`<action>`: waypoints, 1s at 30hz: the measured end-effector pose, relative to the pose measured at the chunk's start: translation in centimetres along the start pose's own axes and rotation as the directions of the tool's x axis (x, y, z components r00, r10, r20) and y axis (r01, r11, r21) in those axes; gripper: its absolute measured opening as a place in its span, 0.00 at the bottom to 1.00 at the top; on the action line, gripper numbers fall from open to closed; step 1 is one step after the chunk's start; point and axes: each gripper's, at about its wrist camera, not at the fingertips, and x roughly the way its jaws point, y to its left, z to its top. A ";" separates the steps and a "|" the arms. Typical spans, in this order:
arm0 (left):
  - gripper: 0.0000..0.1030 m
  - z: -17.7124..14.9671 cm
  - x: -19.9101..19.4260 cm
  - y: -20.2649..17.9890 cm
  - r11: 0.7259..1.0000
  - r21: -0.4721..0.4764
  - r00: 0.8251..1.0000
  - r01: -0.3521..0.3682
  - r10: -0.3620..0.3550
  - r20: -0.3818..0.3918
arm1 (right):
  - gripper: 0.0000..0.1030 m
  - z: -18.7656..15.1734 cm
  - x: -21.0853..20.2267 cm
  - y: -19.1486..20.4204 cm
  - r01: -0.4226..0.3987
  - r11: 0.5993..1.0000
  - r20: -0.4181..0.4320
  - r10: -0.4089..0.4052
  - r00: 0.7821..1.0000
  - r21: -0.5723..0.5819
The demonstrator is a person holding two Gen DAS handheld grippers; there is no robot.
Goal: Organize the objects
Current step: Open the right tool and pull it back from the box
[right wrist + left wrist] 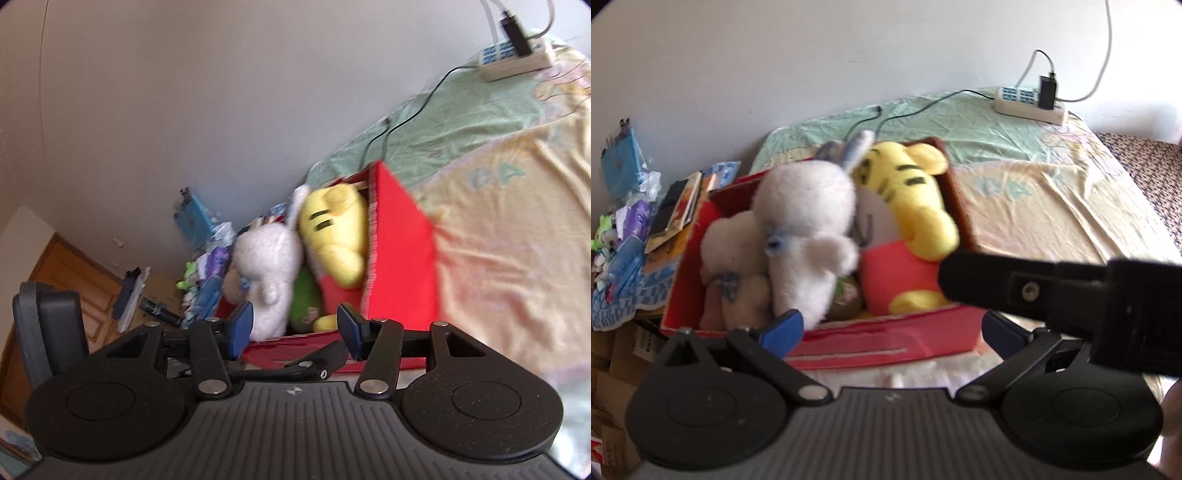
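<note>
Your bed (1052, 206) takes up most of both views, covered with a pale yellow and green sheet, and the red box (886, 339) sits on it toward the edge by the cluttered side. Packed in the box are a yellow striped plush (912, 195) in a red shirt on the side nearer the middle of the bed, a white bunny plush (805, 229) right beside it and touching it, and a green plush (304, 299) low down between them. A power strip (1030, 101) lies at the far edge near the wall. Your left gripper (886, 328) has its fingers spread wide and empty, just in front of the box. Your right gripper (295, 328) also has its fingers apart, gripping nothing.
</note>
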 end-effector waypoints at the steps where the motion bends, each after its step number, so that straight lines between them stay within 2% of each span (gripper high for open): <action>1: 1.00 -0.1 0.0 -0.7 1.000 0.007 1.000 0.011 -0.011 -0.006 | 0.53 -0.1 -0.7 -0.4 0.026 1.000 0.015 -0.026 1.000 -0.003; 5: 1.00 -0.7 0.1 -3.7 0.997 0.053 0.998 0.063 -0.061 -0.028 | 0.53 -0.4 -3.0 -1.8 0.133 0.991 0.056 -0.133 0.990 0.007; 7: 1.00 -1.0 0.3 -5.4 0.994 0.082 0.996 0.077 -0.074 -0.038 | 0.53 -0.6 -4.1 -2.4 0.196 0.981 0.073 -0.196 0.978 0.011; 13: 1.00 -1.8 1.1 -9.2 0.987 0.135 0.995 0.085 -0.077 -0.068 | 0.53 -1.2 -6.5 -4.4 0.354 0.935 0.112 -0.354 0.929 0.014; 17: 1.00 -2.1 1.1 -11.1 0.985 0.154 0.996 0.076 -0.067 -0.063 | 0.53 -1.6 -7.8 -5.6 0.454 0.891 0.124 -0.451 0.884 0.008; 25: 1.00 -1.5 1.2 -12.7 0.987 0.147 0.997 0.061 -0.052 -0.063 | 0.56 -2.0 -9.7 -6.6 0.526 0.850 0.122 -0.526 0.842 0.032; 30: 1.00 -1.2 0.6 -12.9 0.989 0.145 0.999 0.027 -0.021 -0.042 | 0.57 -1.7 -9.9 -6.5 0.534 0.845 0.130 -0.533 0.836 0.032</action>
